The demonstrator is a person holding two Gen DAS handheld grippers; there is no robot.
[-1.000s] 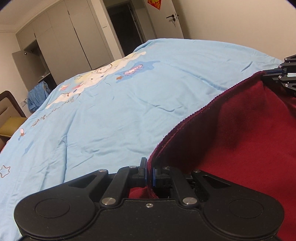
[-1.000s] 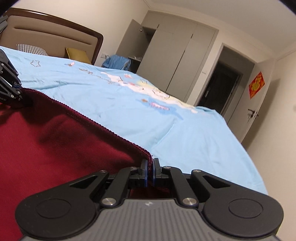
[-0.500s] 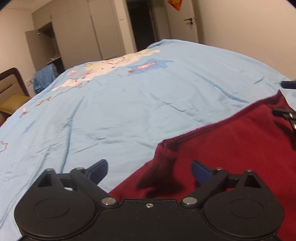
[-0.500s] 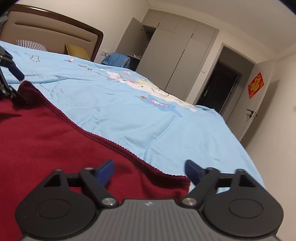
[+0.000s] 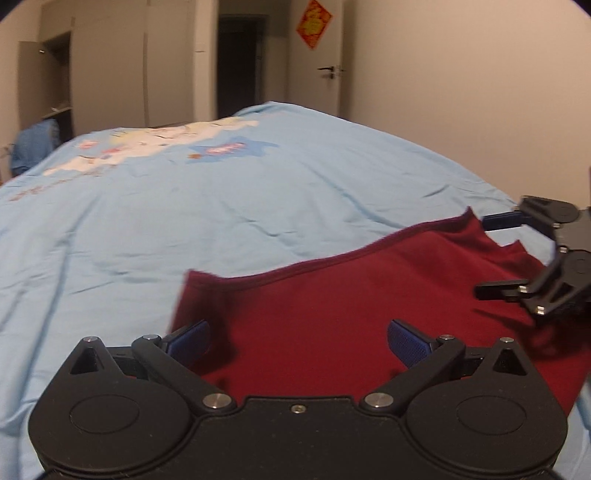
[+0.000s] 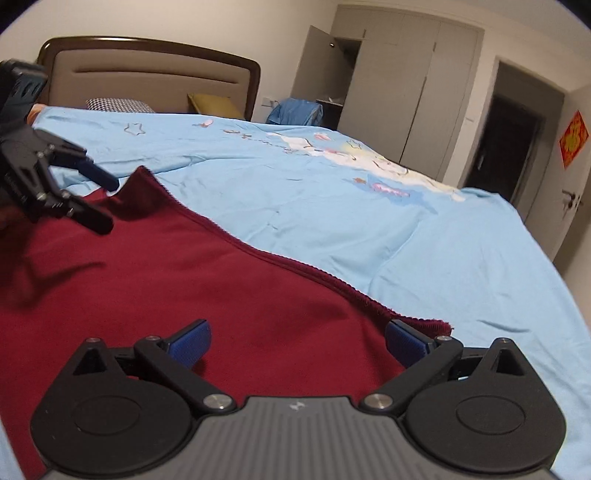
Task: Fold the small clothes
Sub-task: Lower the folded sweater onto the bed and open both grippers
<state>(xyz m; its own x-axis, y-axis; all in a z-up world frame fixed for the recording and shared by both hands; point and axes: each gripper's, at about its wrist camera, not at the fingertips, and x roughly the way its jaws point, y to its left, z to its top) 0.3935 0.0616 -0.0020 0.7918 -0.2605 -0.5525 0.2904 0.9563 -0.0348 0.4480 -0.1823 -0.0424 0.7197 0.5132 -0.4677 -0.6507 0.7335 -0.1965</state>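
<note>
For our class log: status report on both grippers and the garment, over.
Left gripper open, right gripper open, both empty. Red garment lying flat on blue bedspread. Nothing in the way.

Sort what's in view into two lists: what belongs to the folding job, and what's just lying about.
Job:
- dark red garment, spread flat on the bed
- left gripper, open above it
- right gripper, open above it

Lying about:
- light blue bedspread
- checked pillow
- yellow cushion
- blue clothing by the wardrobe
- red door ornament
</note>
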